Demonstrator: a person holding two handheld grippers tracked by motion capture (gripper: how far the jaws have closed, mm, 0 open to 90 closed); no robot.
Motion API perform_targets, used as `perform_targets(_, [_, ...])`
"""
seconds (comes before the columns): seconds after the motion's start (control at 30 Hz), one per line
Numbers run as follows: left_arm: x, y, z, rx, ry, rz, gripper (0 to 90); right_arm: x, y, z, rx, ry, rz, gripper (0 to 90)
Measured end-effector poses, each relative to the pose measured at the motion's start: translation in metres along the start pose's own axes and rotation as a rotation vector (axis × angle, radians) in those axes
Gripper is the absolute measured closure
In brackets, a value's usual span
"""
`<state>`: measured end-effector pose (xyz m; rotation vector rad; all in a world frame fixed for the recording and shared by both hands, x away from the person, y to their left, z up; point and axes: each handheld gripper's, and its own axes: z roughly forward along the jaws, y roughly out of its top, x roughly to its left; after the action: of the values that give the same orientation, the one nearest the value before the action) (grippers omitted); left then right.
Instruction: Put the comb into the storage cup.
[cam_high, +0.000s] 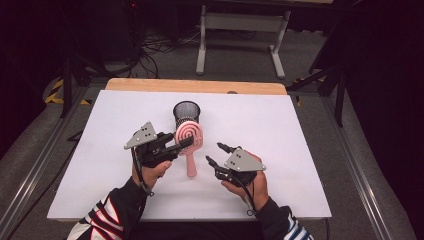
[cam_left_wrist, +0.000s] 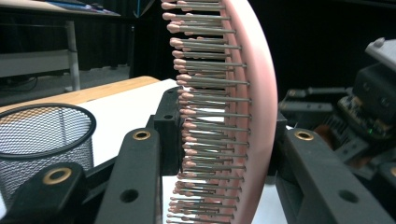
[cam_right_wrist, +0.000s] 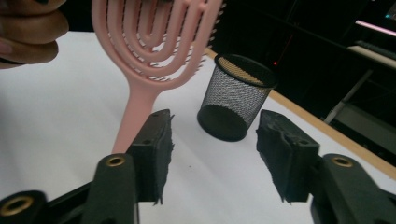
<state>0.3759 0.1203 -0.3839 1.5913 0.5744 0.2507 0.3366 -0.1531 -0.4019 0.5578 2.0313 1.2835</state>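
Half the pink hairbrush (cam_left_wrist: 243, 107) cropped

- A white table top (cam_high: 280, 150) — its far edge is a bare wooden strip (cam_high: 195, 86).
- A grey metal table frame (cam_high: 240, 30) stands on the floor beyond.
- Black cables (cam_high: 160, 47) lie on the grey floor — beside that frame.

Left tongs (cam_high: 186, 142) clamped; right tongs (cam_high: 217, 153) parted
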Motion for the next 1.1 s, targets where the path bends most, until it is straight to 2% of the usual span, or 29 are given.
perform_targets(0.23, [0.003, -0.001, -0.003, 0.002, 0.011, 0.006, 63.6, -0.012, -0.001, -0.012, -0.064, -0.031, 0.011, 33.3])
perform_targets(0.6, [0.007, 0.001, -0.011, -0.008, 0.028, 0.009, 63.6, -0.019, -0.007, -0.02, -0.086, -0.071, -0.005, 17.9])
perform_targets(0.77, [0.01, 0.001, -0.013, -0.008, 0.033, 0.009, 63.6, -0.023, -0.012, -0.027, -0.104, -0.07, 0.017, 13.2])
perform_targets(0.83, [0.01, 0.001, -0.013, -0.007, 0.037, 0.012, 63.6, -0.026, -0.014, -0.029, -0.099, -0.07, 0.022, 8.1])
perform_targets(1.1, [0.011, 0.002, -0.015, -0.011, 0.044, 0.015, 63.6, -0.028, -0.021, -0.033, -0.09, -0.101, 0.018, 3.7])
